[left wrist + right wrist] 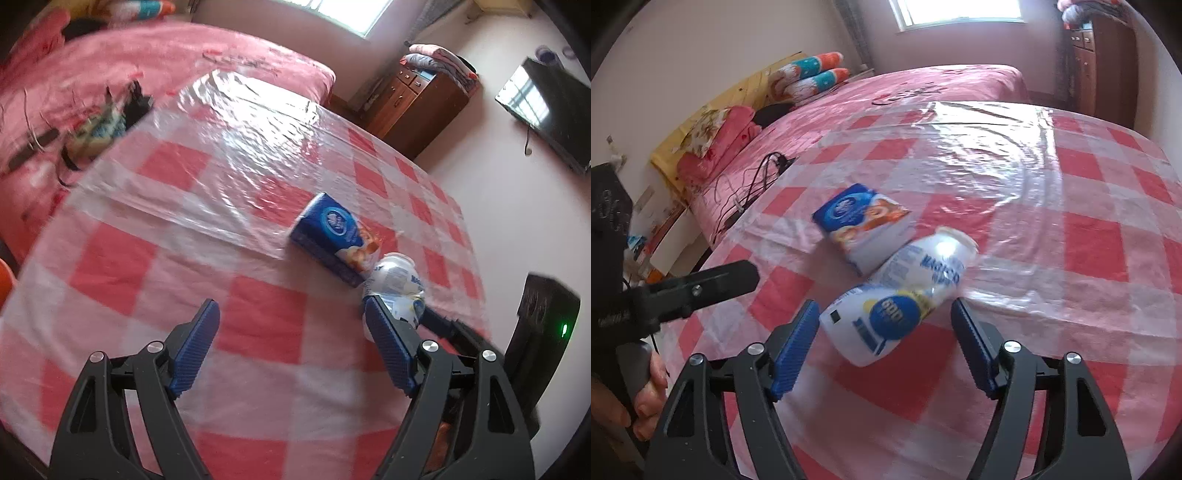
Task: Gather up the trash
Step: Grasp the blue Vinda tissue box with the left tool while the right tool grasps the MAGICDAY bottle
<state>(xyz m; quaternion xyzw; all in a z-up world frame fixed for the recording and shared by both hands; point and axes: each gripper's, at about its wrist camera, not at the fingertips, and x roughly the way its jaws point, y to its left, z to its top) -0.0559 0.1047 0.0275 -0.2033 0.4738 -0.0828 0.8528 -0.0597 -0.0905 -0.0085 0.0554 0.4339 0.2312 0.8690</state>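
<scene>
A table (1089,251) with a red and white checked cloth under clear plastic carries two pieces of trash. One is a white plastic bottle (897,299) with blue and yellow print. It lies on its side, well in from the table's edges. Its top end touches a blue carton (860,225) that lies flat just beyond it, on the side of the table nearer the bed.

The right claw (884,328) is wide open. Its two blue fingers (796,350) sit on each side of the bottle's bottom end. The left finger is very close to the bottle, and whether it touches cannot be told. The right finger is a little apart from it. The claw does not squeeze the bottle.

The left claw (291,334) is wide open too and holds nothing. It hangs over a bare part of the cloth, beside the trash. In the left wrist view, the bottle (397,284) peeks out just past the tip of that claw's right finger (388,347), and the carton (332,236) lies a bit farther off. In the right wrist view, the left claw (698,286) shows at the left side, with a person's hand (639,398) on its handle.

A bed (923,88) with a pink cover stands right behind the table's far edge. Black cables (757,184) lie on the bed near the table. A brown cupboard (417,107) stands by the wall with folded blankets (439,59) on top, and a dark TV (546,110) hangs on the wall.
</scene>
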